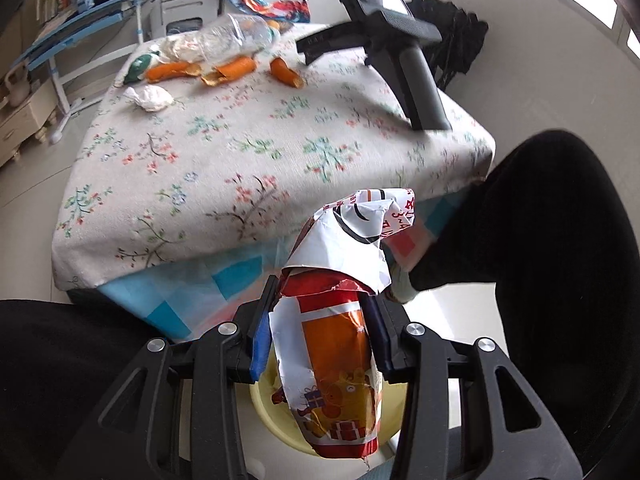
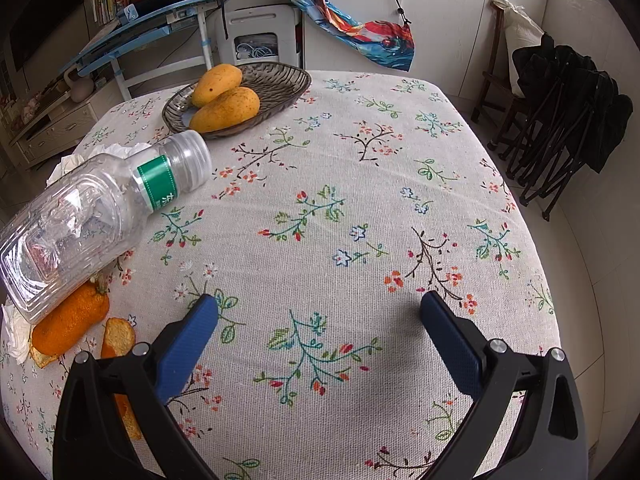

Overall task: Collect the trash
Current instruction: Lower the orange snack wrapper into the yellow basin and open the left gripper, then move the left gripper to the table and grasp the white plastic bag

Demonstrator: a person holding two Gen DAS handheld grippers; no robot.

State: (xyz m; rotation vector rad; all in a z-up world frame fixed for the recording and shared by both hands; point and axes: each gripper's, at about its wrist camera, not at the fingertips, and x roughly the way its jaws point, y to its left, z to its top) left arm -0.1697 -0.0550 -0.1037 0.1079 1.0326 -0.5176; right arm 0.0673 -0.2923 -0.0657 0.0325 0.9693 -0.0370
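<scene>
Above a yellow bin [image 1: 260, 396], the left gripper [image 1: 320, 344] clamps its half-closed jaws on a crumpled wrapper [image 1: 340, 380], while the right gripper [image 2: 320, 320] hangs wide apart over the counter [image 2: 360, 200], empty.

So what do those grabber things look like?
Each is a black plastic claw with triangle-shaped holes and round silver bolts. The left gripper and right gripper both have flat fingers with bumpy blue pads. From the left camera, the right one shows a thick black handle. No cables show.
</scene>
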